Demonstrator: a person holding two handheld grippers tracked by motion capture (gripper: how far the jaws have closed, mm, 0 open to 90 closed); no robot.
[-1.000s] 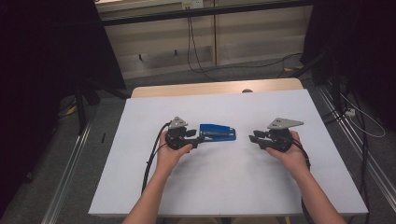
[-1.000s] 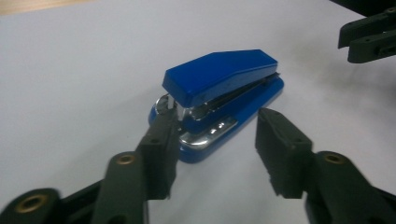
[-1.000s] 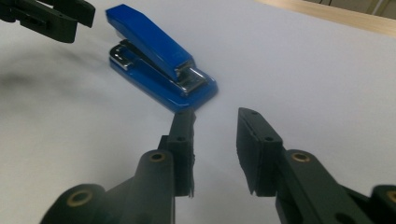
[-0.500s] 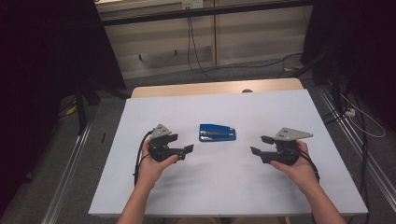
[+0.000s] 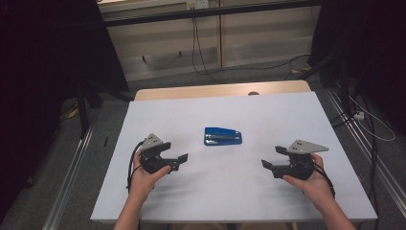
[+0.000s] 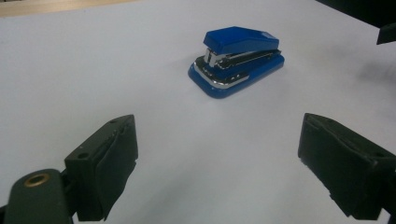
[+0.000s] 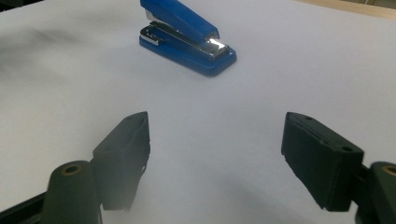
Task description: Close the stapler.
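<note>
We see a glossy blue stapler (image 5: 222, 136) with a chrome core lying flat on the matte white bench (image 5: 230, 191), between our two tools and apart from both. The left hand-held gripper (image 5: 178, 162) and the right hand-held gripper (image 5: 268, 166) have just been opening; their black blocky jaws stand apart, nothing between them.

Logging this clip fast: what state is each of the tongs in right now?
Left tongs: open, jaws just opening, nothing between them.
Right tongs: open, jaws just opening, empty; stapler lies apart.
</note>
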